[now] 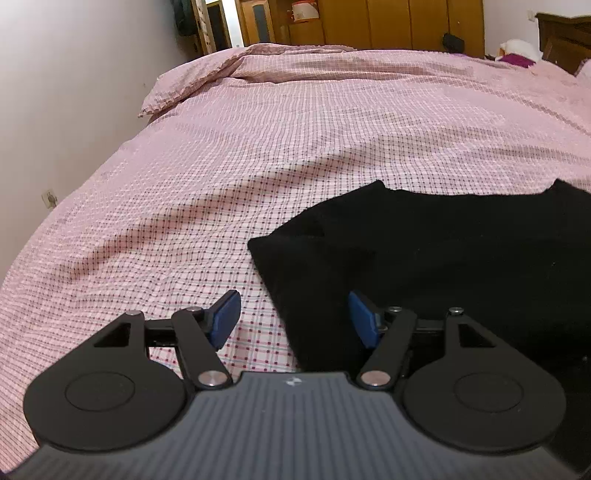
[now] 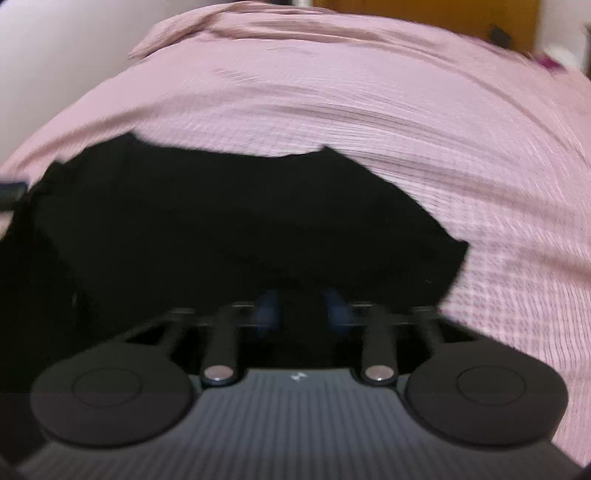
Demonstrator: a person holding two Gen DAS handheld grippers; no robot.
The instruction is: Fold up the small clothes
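Note:
A black garment (image 1: 443,251) lies flat on the pink checked bedspread (image 1: 258,147). In the left wrist view my left gripper (image 1: 293,319) is open with blue pads; it sits low at the garment's left edge, one pad over the bedspread and one over the black cloth. The right wrist view is motion-blurred. There the garment (image 2: 240,221) fills the middle, and my right gripper (image 2: 301,314) sits over its near edge with blue pads a small gap apart. Whether cloth is between them is hidden in the dark blur.
The bedspread (image 2: 443,110) stretches far ahead and to both sides. A white wall (image 1: 55,92) runs along the bed's left side. Wooden wardrobes (image 1: 388,22) stand behind the bed, and a dark headboard (image 1: 565,37) is at the far right.

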